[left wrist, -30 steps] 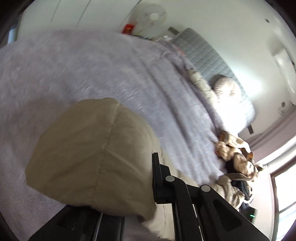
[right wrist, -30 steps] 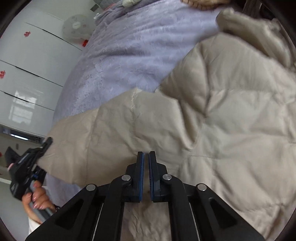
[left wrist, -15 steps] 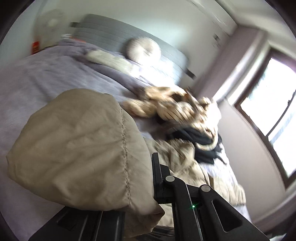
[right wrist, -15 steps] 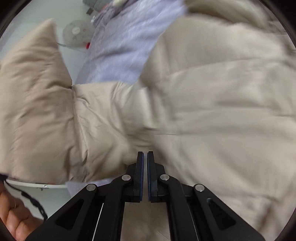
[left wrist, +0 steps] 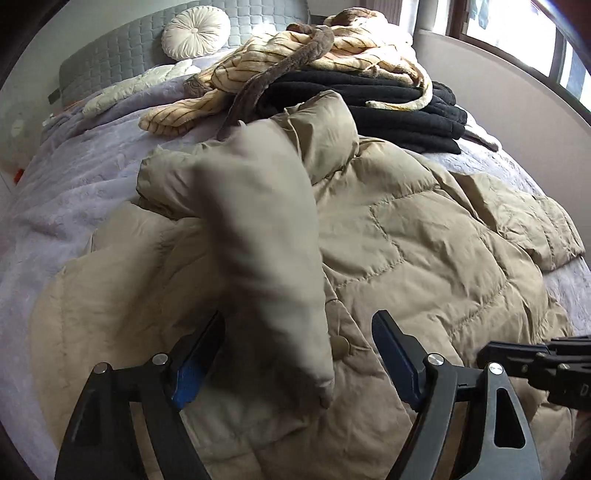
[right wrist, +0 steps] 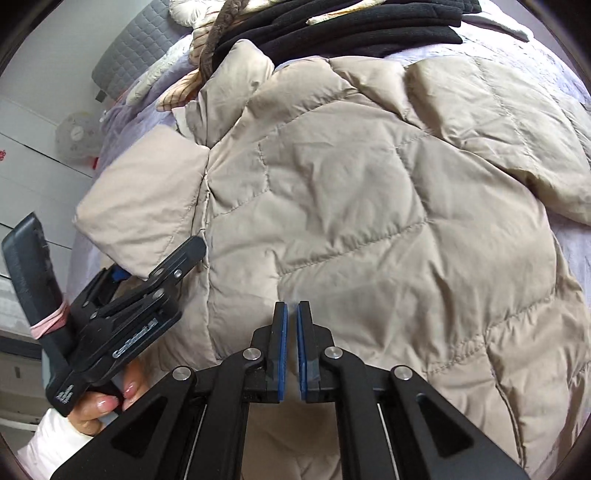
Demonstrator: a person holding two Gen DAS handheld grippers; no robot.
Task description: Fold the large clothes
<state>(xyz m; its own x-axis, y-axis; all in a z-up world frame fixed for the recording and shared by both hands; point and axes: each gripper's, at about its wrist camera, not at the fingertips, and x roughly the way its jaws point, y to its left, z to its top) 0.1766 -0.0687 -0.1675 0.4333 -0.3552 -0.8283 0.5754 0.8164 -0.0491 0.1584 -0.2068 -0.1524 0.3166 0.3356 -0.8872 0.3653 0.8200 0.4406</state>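
A: Beige quilted nylon fills most of both views: a puffer coat (left wrist: 424,236) spread flat on the lavender bedspread (left wrist: 74,192).

B: And the grippers, taking the coat as the landmark?

A: The left gripper (left wrist: 299,354) hangs over the coat's near edge. Its blue-padded fingers (left wrist: 192,365) are spreading apart, and the coat's sleeve (left wrist: 258,236) droops between them, blurred; I see neither pad pressing on it. In the right wrist view that same gripper (right wrist: 162,266) sits at the coat's left side, held by a hand (right wrist: 107,398) with a white cuff.

B: The right one?

A: The right gripper (right wrist: 291,347) is above the coat's near middle, its fingers (right wrist: 280,354) nearly together with only a thin slit between them and nothing in it.

B: Beyond the coat?

A: Just past its collar (left wrist: 325,122) lies a black folded garment (left wrist: 391,107), touching the collar's far side. On top of that is a tan striped plush blanket (left wrist: 332,48). Farther behind, a round cream cushion (left wrist: 195,33) leans on the grey quilted headboard (left wrist: 110,66).
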